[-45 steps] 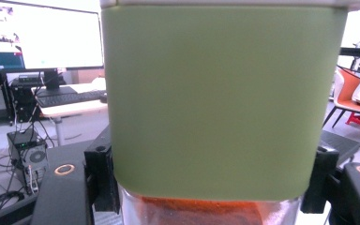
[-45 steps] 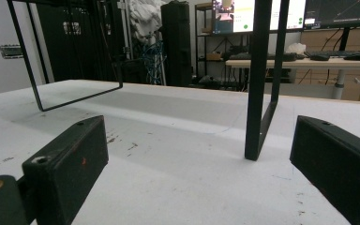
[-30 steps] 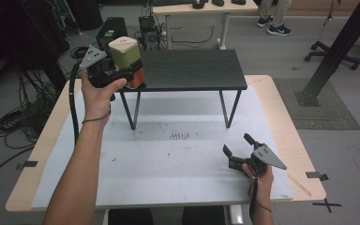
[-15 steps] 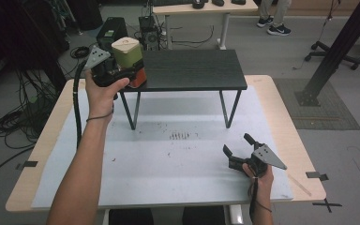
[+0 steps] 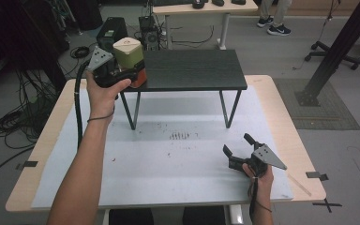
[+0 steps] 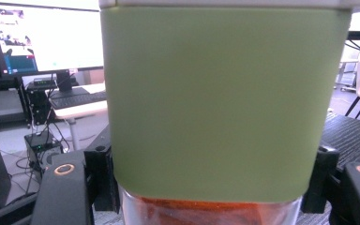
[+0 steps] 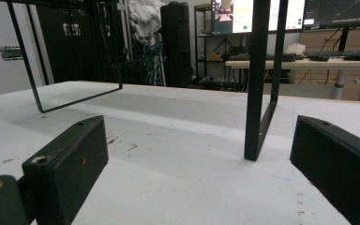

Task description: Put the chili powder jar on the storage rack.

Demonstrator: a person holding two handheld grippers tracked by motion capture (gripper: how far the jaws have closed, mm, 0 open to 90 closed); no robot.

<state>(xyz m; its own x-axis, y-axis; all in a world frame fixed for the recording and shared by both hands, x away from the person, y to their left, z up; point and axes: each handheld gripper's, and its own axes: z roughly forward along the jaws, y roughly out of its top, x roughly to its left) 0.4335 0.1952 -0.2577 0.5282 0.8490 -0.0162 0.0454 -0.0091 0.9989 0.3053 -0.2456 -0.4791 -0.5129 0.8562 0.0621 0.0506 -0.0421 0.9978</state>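
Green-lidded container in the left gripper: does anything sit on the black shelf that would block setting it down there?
Nothing visible does. The left gripper holds the container at the left end of the black shelf, whose top looks bare. The right gripper rests low on the table, well away.

— The jar [image 6: 225,103] in the left gripper [image 5: 122,70]: what's it made of?
— A matt, smooth green plastic sleeve over clear glossy plastic, orange inside.
— And the small shelf [image 5: 192,70]?
— Dark, rough-grained top on thin black metal legs. The table [image 5: 281,108] is pale wood under a scuffed white mat [image 5: 178,164].
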